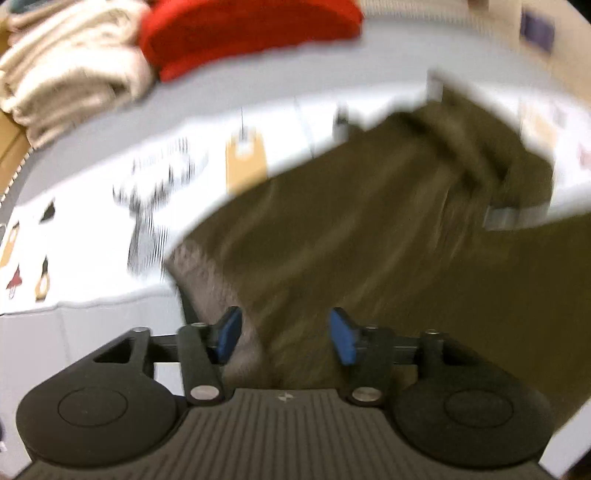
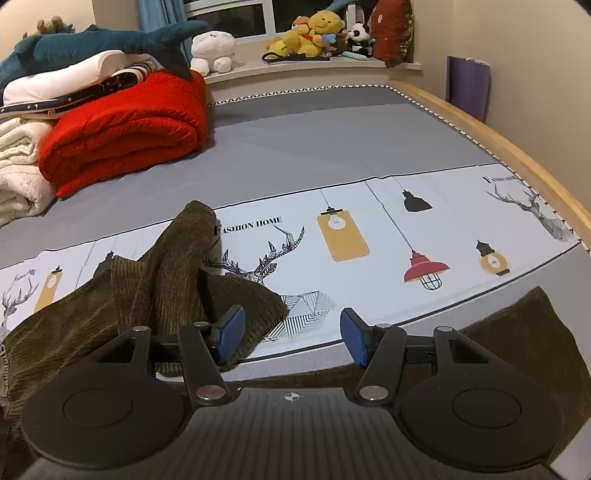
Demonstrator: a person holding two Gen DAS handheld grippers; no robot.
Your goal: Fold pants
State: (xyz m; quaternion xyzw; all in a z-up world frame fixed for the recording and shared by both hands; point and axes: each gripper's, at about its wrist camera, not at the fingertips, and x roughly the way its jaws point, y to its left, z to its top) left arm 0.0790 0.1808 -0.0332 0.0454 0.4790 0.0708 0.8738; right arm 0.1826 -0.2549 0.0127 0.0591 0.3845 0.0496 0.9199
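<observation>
Olive-brown corduroy pants [image 2: 155,280] lie crumpled on the bed's printed sheet [image 2: 369,221], one leg bunched upward at the left of the right wrist view; another part shows at the lower right [image 2: 532,332]. My right gripper [image 2: 291,336] is open and empty, just right of the bunched leg, above the sheet. In the blurred left wrist view the pants [image 1: 369,240] fill the middle and right. My left gripper [image 1: 286,334] is open with the cloth lying between and under its blue pads; nothing is pinched.
A folded red blanket [image 2: 125,129], white bedding [image 2: 18,170] and a blue plush shark [image 2: 110,40] are piled at the back left. Plush toys [image 2: 310,33] line the window sill. The wooden bed edge [image 2: 517,155] runs along the right.
</observation>
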